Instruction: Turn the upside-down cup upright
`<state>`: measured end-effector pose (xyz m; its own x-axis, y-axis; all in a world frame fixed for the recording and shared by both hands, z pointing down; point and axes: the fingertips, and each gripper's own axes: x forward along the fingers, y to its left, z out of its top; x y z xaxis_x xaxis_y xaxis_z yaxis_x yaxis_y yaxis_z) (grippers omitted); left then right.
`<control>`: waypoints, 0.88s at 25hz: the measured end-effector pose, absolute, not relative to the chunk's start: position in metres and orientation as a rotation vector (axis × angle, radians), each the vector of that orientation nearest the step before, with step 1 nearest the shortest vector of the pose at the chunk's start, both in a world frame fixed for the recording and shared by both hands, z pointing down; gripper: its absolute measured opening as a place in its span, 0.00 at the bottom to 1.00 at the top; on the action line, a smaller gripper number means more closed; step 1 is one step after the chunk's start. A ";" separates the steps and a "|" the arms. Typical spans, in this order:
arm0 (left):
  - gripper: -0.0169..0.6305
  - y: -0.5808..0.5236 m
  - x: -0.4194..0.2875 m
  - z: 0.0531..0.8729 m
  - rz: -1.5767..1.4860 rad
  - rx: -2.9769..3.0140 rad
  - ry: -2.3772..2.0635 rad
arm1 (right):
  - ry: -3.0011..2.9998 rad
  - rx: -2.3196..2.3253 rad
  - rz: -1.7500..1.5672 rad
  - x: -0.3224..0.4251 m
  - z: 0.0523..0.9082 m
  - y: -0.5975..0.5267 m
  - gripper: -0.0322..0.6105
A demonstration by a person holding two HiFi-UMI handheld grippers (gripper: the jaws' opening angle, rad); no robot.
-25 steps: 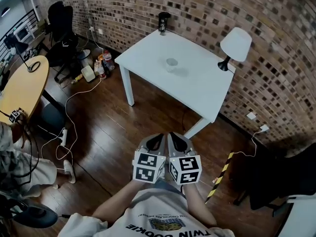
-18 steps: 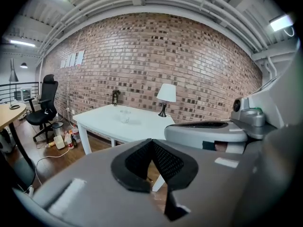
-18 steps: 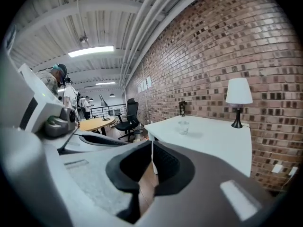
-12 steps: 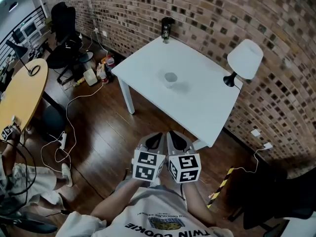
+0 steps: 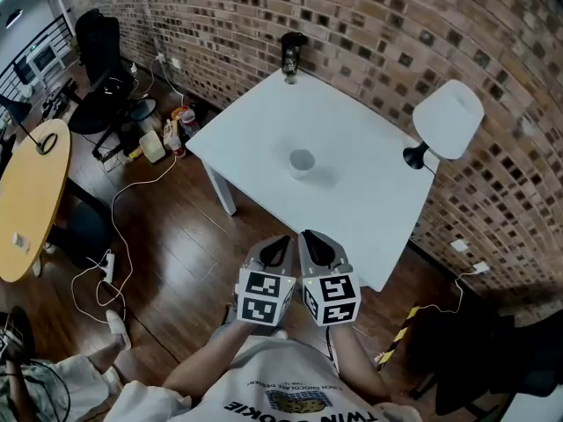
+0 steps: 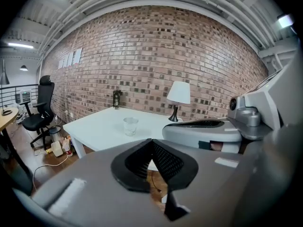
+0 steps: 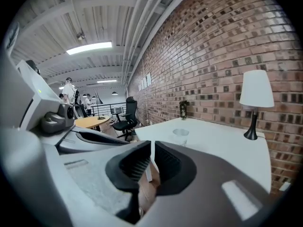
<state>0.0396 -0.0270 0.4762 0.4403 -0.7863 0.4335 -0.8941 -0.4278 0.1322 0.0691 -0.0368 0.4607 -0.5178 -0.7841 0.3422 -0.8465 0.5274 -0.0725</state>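
Observation:
A small clear cup (image 5: 302, 163) stands alone near the middle of the white table (image 5: 369, 200). It also shows as the cup (image 6: 130, 126) in the left gripper view and the cup (image 7: 181, 136) in the right gripper view. It is too small to tell which end is up. My left gripper (image 5: 278, 246) and right gripper (image 5: 314, 243) are held side by side over the wooden floor, short of the table's near edge. Both are shut with nothing between their jaws, as the left gripper (image 6: 151, 141) and right gripper (image 7: 151, 148) show close up.
A white-shaded lamp (image 5: 447, 121) stands at the table's right side and a dark bottle (image 5: 291, 53) at its far corner by the brick wall. Bottles and cables (image 5: 165, 134) litter the floor left of the table. A round yellow table (image 5: 31, 196) and office chair (image 5: 95, 47) stand further left.
The table and cup have come nearer and lower in the head view as the person walks toward them. Both grippers stay shut and side by side.

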 end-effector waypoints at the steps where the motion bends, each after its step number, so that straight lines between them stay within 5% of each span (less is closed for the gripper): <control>1: 0.03 -0.038 0.037 0.477 0.441 2.357 -1.427 | -2.494 1.374 0.317 0.067 0.461 -0.048 0.07; 22: 0.03 -0.221 -0.035 0.496 0.440 2.388 -1.191 | -1.980 1.087 0.040 0.022 0.529 -0.237 0.13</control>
